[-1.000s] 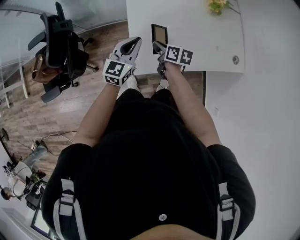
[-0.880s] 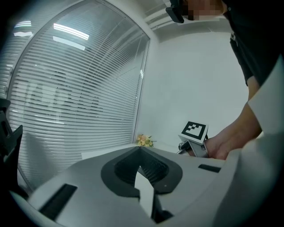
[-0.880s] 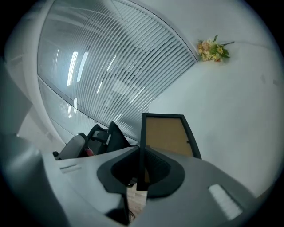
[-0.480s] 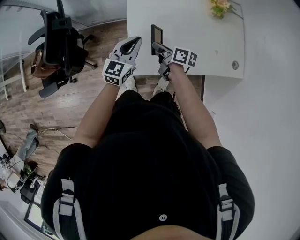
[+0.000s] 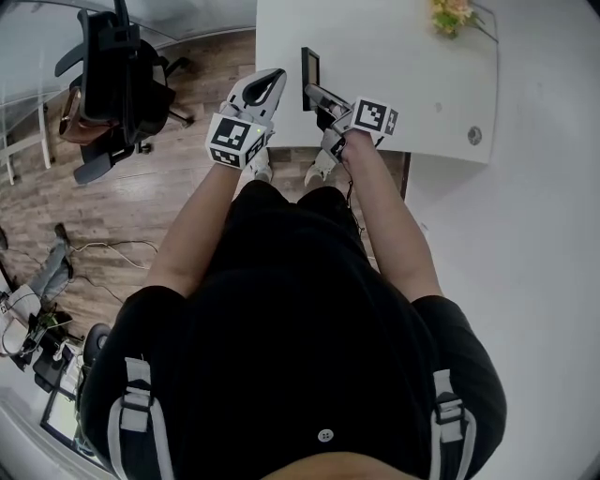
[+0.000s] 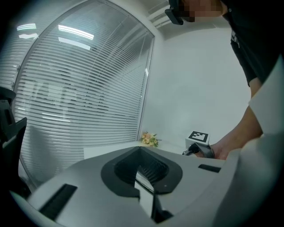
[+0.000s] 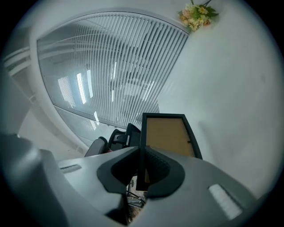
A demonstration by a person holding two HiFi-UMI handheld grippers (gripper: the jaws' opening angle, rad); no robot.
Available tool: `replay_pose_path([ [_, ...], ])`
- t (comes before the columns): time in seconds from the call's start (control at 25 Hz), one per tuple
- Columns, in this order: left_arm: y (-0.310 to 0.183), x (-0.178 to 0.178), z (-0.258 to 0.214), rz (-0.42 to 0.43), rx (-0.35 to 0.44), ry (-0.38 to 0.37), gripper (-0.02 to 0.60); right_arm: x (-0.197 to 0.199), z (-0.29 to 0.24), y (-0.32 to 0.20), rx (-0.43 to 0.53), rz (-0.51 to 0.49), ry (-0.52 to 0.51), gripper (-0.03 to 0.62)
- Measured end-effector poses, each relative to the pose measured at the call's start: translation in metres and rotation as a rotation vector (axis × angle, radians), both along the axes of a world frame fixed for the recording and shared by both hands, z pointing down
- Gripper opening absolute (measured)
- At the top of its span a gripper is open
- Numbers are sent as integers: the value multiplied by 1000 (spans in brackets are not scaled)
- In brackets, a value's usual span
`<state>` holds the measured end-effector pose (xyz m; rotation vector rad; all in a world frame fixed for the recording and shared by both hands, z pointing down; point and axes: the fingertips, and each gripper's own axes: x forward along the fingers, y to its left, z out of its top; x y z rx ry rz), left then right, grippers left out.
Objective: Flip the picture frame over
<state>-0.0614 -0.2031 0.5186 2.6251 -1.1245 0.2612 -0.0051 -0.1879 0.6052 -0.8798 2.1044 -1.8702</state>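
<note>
The right gripper (image 5: 321, 95) has its fingers squeezed shut on the picture frame (image 5: 310, 77). It holds the frame up on its edge at the tabletop's (image 5: 403, 56) near left corner. I think that is the middle of the flip (the brown side faces the right gripper). The left gripper (image 5: 268, 84) hovers by the same corner with its fingers together and empty, maybe ready to steady the frame. Flowers (image 5: 454, 13) sit at the tabletop's far side, safely out of the way.

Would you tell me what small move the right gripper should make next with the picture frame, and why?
Probably roll the right gripper to lay the picture frame flat, brown side down: its jaws clamp the frame's rim, and the frame stands on edge over the table.
</note>
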Motion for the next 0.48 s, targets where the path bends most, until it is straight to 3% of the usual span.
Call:
replay_pose_path([
  [0.48,10,10,13,-4,-30,1,6,10,9,4,18,83,-252,49],
])
